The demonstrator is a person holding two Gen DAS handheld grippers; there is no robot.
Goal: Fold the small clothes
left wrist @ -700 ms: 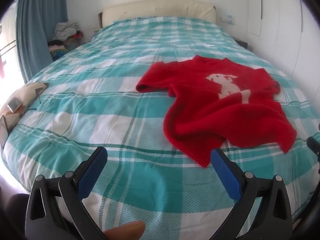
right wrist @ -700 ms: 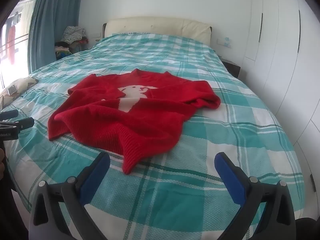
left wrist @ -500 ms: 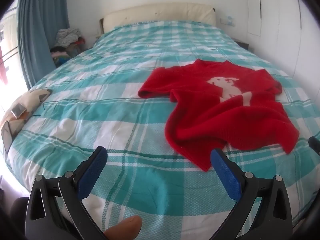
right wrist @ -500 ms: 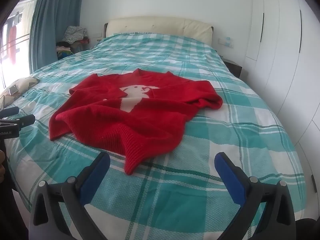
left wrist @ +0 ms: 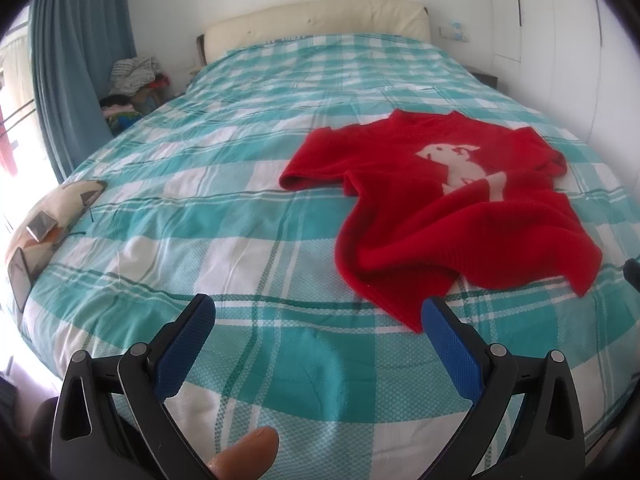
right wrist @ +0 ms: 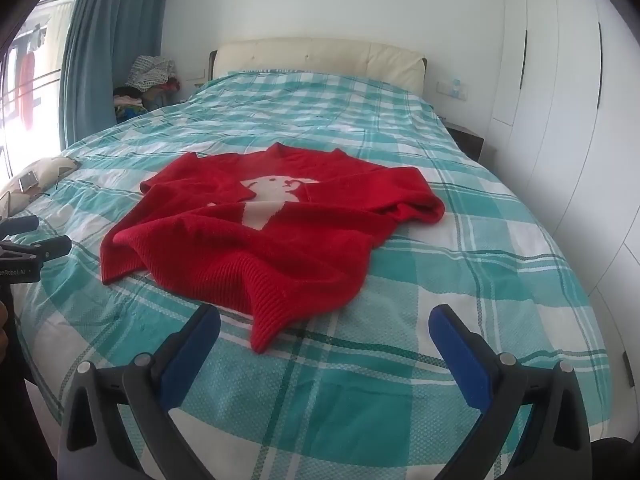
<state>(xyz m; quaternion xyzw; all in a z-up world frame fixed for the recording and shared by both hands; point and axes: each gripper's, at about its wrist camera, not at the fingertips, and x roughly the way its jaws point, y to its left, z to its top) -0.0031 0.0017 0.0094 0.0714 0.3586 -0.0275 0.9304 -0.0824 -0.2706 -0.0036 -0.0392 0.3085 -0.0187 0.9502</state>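
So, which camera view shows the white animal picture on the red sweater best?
The right wrist view: the white animal picture sits near the middle of the frame, on the red sweater, and faces the camera. In the left wrist view the same picture lies off to the right, seen more obliquely and partly cut by a fold.

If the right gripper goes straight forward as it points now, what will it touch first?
Most likely the near hem corner of the red sweater, which lies between the open fingers of the right gripper. Depth is unclear, so it might land on the checked bedcover just before it.
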